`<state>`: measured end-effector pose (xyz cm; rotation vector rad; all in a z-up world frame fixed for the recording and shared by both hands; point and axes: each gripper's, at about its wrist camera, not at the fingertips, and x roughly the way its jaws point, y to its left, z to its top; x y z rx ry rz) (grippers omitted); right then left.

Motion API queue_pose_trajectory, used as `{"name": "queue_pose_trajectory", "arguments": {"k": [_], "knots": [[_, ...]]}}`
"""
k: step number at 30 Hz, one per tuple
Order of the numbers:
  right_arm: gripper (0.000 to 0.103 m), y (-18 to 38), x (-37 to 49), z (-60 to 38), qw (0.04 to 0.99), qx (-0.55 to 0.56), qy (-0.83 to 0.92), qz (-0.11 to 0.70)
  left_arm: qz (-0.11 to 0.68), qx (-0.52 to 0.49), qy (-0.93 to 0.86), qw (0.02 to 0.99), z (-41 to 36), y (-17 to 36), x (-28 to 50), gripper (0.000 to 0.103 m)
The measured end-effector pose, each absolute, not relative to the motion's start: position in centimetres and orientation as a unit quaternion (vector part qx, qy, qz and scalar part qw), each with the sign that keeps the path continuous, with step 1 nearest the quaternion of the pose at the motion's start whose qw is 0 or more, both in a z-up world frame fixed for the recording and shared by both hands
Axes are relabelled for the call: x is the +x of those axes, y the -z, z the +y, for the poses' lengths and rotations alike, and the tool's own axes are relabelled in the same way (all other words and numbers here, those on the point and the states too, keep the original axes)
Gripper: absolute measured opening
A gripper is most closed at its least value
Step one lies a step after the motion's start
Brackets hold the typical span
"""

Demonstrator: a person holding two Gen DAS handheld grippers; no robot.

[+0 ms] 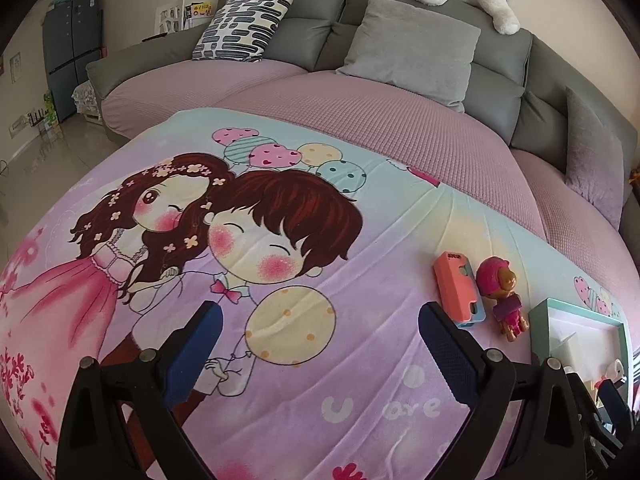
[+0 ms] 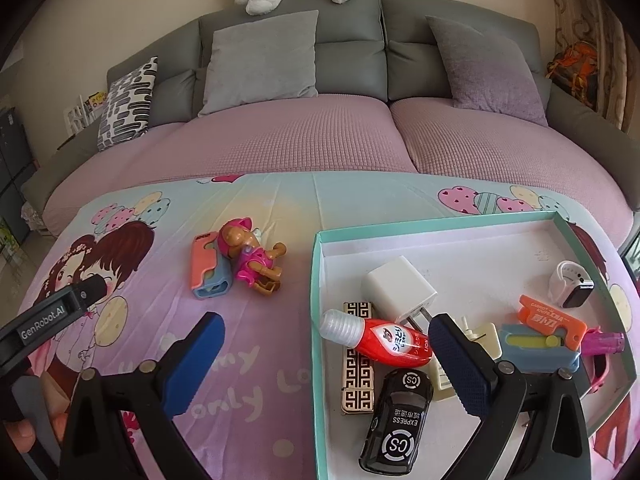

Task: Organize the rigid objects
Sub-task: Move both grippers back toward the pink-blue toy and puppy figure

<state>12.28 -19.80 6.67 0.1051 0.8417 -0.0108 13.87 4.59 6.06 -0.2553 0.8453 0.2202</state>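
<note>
L claw (image 1: 320,344) & R claw (image 2: 326,354) both wide open, empty.

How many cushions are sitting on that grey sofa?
3: a patterned black-and-white cushion at the left end, a plain grey cushion in the middle, and a purplish-grey cushion on the right. More may be hidden off-frame.

My left tool (image 2: 60,312) had "GenRobot.AI" on its side. The black toy car (image 2: 398,424) said "EXPRESS" and "CS", the orange cutter (image 2: 554,318) said "CARROT", the red bottle (image 2: 384,340) said "LION", and the blanket (image 2: 224,360) read "only".
</note>
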Motion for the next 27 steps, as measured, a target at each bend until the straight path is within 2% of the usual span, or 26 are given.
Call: {"name": "queue_pose_trajectory", "arguments": {"k": [10, 19, 27], "knots": [[0.103, -7.2, 13.5, -21.6, 0.908, 0.102, -0.028, 0.405, 0.410, -0.121, -0.043, 0.903, 1.5, -4.8, 16.4, 0.098], [0.103, -8.4, 18.3, -21.1, 0.892, 0.128, -0.115, 0.419, 0.408, -0.116, -0.014, 0.905, 1.0, -3.9, 18.6, 0.098], [0.103, -7.4, 22.7, -18.9, 0.862, 0.121, -0.157, 0.467, 0.410, -0.078, 0.020, 0.909, -0.6, -3.4, 19.6, 0.098]]}}
